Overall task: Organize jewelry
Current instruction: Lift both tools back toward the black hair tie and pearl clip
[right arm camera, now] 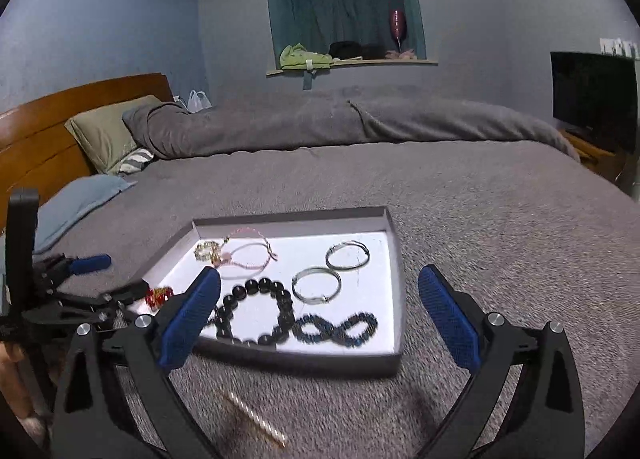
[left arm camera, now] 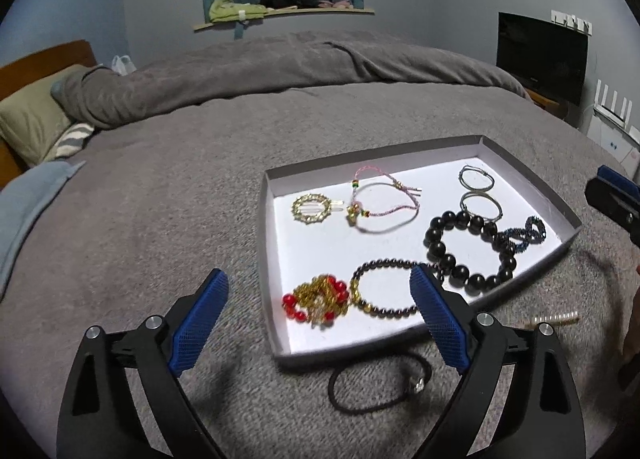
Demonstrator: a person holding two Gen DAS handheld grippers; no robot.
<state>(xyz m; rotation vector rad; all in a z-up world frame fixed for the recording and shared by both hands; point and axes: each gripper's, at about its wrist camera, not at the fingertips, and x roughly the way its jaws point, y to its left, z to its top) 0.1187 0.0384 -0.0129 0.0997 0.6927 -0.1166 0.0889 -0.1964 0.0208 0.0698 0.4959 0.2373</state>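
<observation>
red-gold bracelet blurred, pearl clip smeared

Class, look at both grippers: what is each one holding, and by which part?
Nothing is held. The left gripper and the right gripper both stand open and empty above the tray.

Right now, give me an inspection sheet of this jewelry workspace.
Surface: grey fleece bedspread.
Job's things: shallow grey cardboard tray holds big black bead bracelet, red-gold bead cluster, two silver wire bangles; black elastic hair tie and pearl bar clip lie outside it.
Clutter: nothing seen.
Grippers: left gripper and right gripper open, empty.
Cables: nothing seen.
Surroundings: olive pillow, dark television screen.
</observation>
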